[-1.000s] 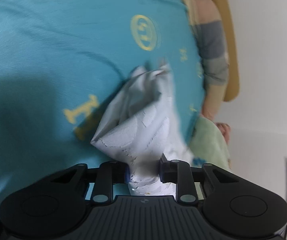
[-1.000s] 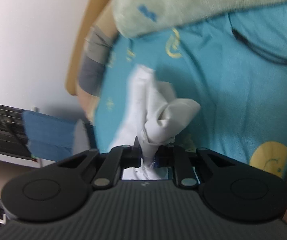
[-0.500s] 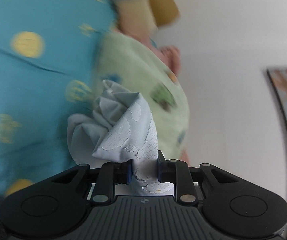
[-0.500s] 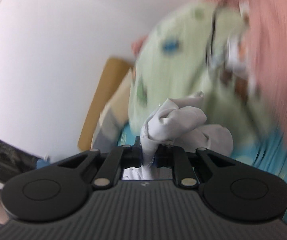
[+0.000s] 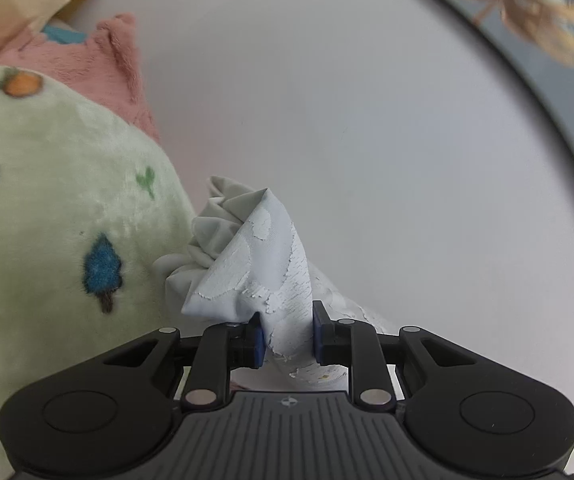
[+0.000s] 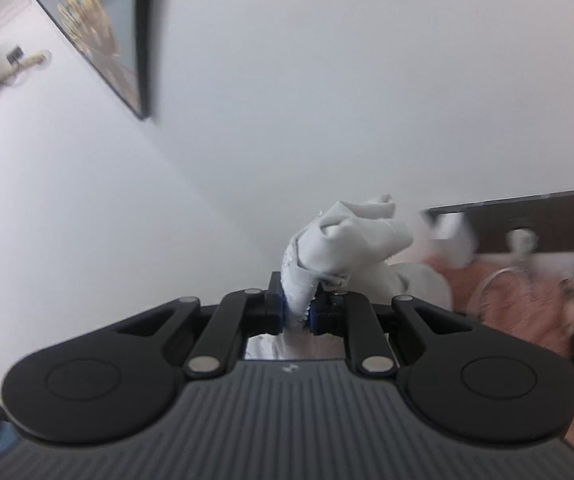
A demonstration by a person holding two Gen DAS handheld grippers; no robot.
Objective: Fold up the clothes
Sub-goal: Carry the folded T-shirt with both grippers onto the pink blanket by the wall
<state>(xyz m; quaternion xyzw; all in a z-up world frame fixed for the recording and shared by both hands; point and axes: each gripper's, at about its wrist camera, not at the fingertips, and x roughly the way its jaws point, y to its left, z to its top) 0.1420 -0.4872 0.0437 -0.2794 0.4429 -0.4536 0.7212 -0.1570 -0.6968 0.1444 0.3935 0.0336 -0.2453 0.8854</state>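
Wall [image 5: 367,120] behind tongs-pinched cloth [image 5: 263,264]

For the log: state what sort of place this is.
Probably a bedroom at home: a plush green blanket and pink blanket piled up, a framed picture on the white wall.

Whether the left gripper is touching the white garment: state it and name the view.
Touching. The left wrist view shows the left gripper shut on the white garment, with both blue pads pressed against a bunch of its fabric.
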